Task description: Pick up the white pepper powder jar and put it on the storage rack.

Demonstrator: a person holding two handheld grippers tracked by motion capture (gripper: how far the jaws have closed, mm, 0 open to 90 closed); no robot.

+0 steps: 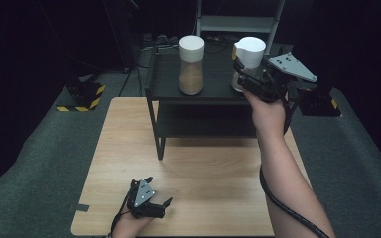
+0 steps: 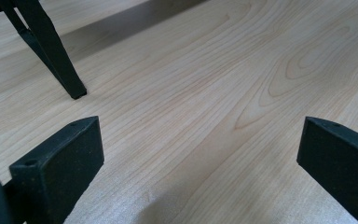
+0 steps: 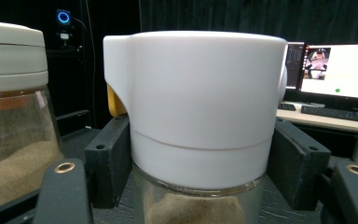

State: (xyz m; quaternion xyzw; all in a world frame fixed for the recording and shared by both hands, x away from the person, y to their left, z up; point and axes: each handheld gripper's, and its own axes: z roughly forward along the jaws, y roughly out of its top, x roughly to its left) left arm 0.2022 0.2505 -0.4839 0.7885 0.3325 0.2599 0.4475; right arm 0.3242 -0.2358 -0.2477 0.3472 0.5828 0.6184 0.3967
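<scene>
A glass jar with a tall white lid [image 1: 250,49] stands at the right end of the black shelf's top board [image 1: 213,94], with brown powder in its bottom. My right gripper [image 1: 243,74] is shut on it, and in the right gripper view both pads [image 3: 109,154] press the jar [image 3: 200,107] just below the lid. I cannot tell whether the jar rests on the board or is slightly lifted. A second jar [image 1: 191,64] with a white lid and brown powder stands to its left. My left gripper [image 1: 159,191] lies low on the wooden table [image 1: 203,163], open and empty [image 2: 200,140].
The black two-tier shelf stands at the table's far half; one leg [image 2: 60,65] shows ahead of the left gripper. The second jar [image 3: 14,116] is close beside the held one. A desk with lit monitors [image 3: 340,70] lies far behind.
</scene>
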